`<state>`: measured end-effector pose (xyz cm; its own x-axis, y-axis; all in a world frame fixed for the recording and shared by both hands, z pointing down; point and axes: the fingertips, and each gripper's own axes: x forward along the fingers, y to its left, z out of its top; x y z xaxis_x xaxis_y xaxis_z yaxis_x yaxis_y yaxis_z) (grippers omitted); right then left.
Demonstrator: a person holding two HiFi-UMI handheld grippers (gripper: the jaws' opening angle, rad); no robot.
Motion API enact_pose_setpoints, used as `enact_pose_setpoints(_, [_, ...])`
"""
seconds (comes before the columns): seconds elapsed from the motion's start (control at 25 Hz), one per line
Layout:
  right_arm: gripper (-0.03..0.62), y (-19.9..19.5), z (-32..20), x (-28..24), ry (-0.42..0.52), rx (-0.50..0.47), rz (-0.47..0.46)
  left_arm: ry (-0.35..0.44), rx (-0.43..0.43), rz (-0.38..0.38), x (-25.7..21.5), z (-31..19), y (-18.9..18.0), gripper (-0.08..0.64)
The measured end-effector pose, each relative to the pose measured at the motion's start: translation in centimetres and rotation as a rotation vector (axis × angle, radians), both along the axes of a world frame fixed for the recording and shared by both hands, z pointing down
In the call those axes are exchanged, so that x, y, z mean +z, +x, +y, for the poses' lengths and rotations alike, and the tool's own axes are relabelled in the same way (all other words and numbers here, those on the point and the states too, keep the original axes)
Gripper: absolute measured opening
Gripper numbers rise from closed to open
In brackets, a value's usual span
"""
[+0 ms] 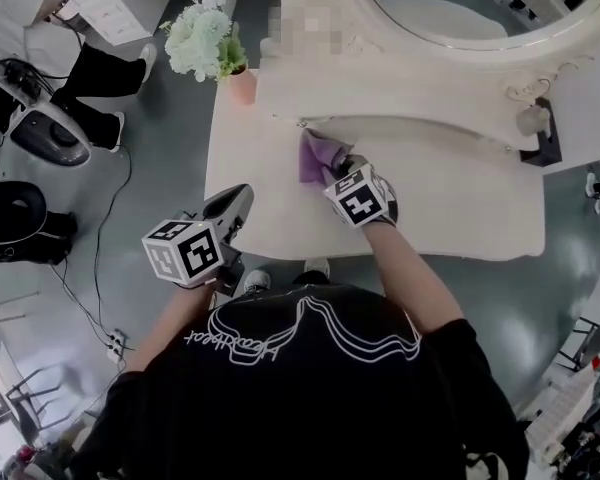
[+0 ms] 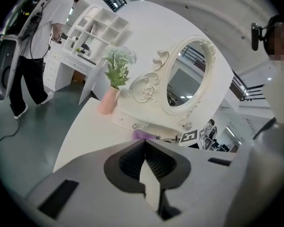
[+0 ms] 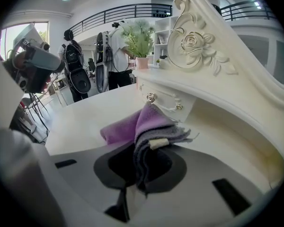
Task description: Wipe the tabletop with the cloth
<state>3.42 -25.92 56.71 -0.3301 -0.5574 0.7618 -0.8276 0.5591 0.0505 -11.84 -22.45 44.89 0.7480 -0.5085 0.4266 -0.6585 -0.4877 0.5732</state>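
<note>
We pinch the purple cloth [image 1: 317,156] in our right hand-held gripper [image 3: 149,150]; it lies on the table [image 1: 450,208], its length running from the jaws toward the mirror stand [image 1: 400,93]. Our left hand-held gripper [image 2: 144,143] is pressed together, empty.

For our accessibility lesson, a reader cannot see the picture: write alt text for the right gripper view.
The right gripper is shut on a bunched purple cloth that rests on the white tabletop, close to a small drawer under an ornate white mirror frame. A potted plant stands at the tabletop's far end.
</note>
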Motion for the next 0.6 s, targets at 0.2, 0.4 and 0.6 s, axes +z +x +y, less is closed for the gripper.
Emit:
enact_pose_setpoints(0.2, [0.049, 2.0, 0.2, 0.0, -0.002, -0.008, 0.002, 0.006, -0.019, 0.001, -0.3, 0.5, 1.4, 0.003])
enact_pose_setpoints(0.4, [0.048, 3.7, 0.4, 0.2, -0.002, 0.036, 0.008, -0.004, 0.007, 0.007, 0.1, 0.8, 1.7, 0.005])
enact_pose_setpoints(0.6, [0.049, 4.8, 0.3, 0.1, -0.006, 0.085, 0.038, -0.028, 0.05, 0.036, 1.0, 0.1, 1.5, 0.003])
